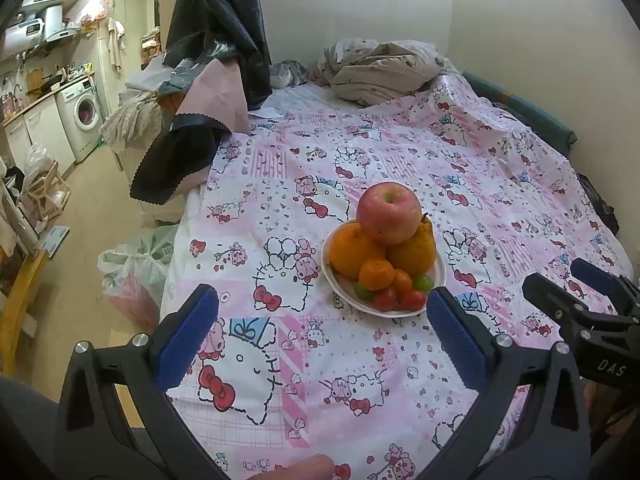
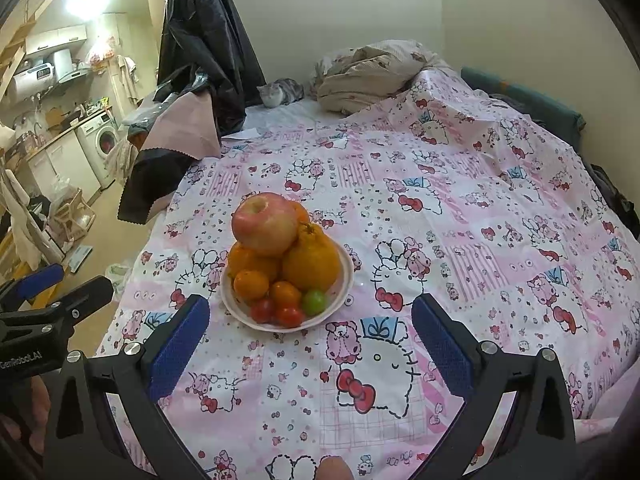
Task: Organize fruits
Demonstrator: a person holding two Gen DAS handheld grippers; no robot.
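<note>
All the fruit is seen already heaped on one white plate, so the sorting is judged either complete or not yet undone; no fruit is seen lying loose on the patterned bedspread. The left gripper is held with its jaws spread wide and nothing between them. Ahead of those jaws, slightly toward the right one, the plate is set on the bed, with an apple balanced on top of large oranges, and mandarins, green grapes and cherry tomatoes crowded at the near rim. The right gripper is likewise held wide and empty, with the plate ahead of its left jaw. Left of both pairs of jaws the bed edge is close, dropping to the floor. Ahead and to the right, open bedspread is available. The perched apple is judged liable to roll if the pile is nudged.
</note>
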